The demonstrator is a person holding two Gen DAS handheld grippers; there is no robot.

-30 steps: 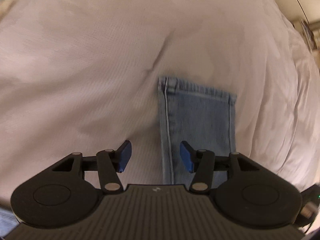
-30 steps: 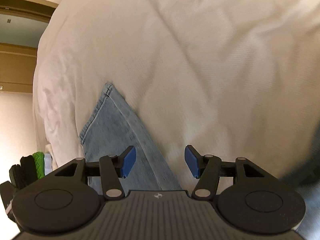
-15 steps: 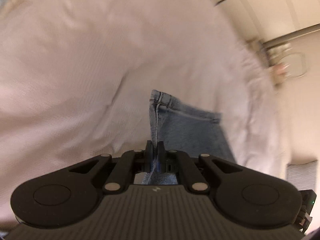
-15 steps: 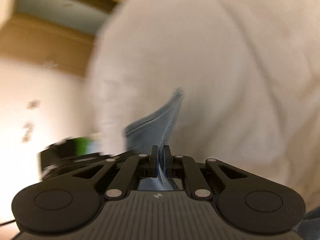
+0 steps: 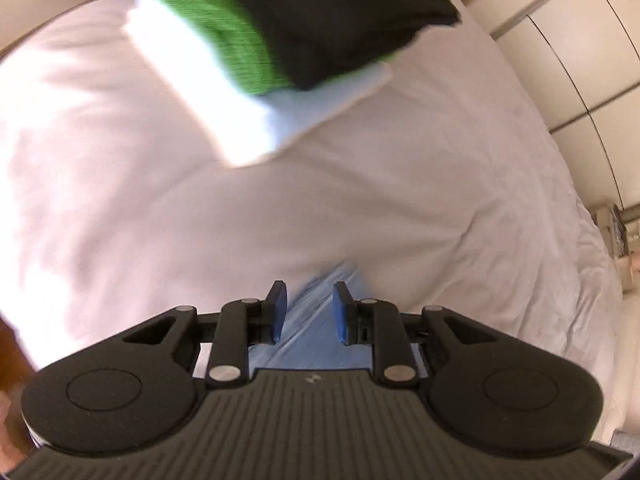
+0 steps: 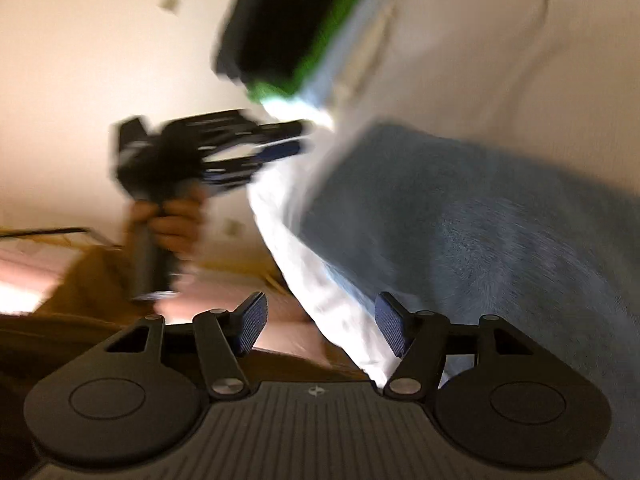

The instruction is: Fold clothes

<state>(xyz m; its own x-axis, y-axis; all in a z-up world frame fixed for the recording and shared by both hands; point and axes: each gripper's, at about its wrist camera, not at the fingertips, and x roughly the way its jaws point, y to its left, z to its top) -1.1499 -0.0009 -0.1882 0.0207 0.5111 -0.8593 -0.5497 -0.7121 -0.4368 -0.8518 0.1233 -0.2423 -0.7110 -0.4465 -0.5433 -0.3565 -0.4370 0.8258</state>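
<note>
Jaws apart over white bed [image 5: 360, 208]

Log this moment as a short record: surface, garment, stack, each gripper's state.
surface: white bed cover, wrinkled
garment: blue jeans lying on the bed cover near its edge; denim also shows between the left pads
stack: folded clothes, black over green over white, on the bed cover
left gripper: open, nothing clamped, held in a hand
right gripper: open wide, empty, beside the bed's edge
image quality: both views motion-blurred
</note>
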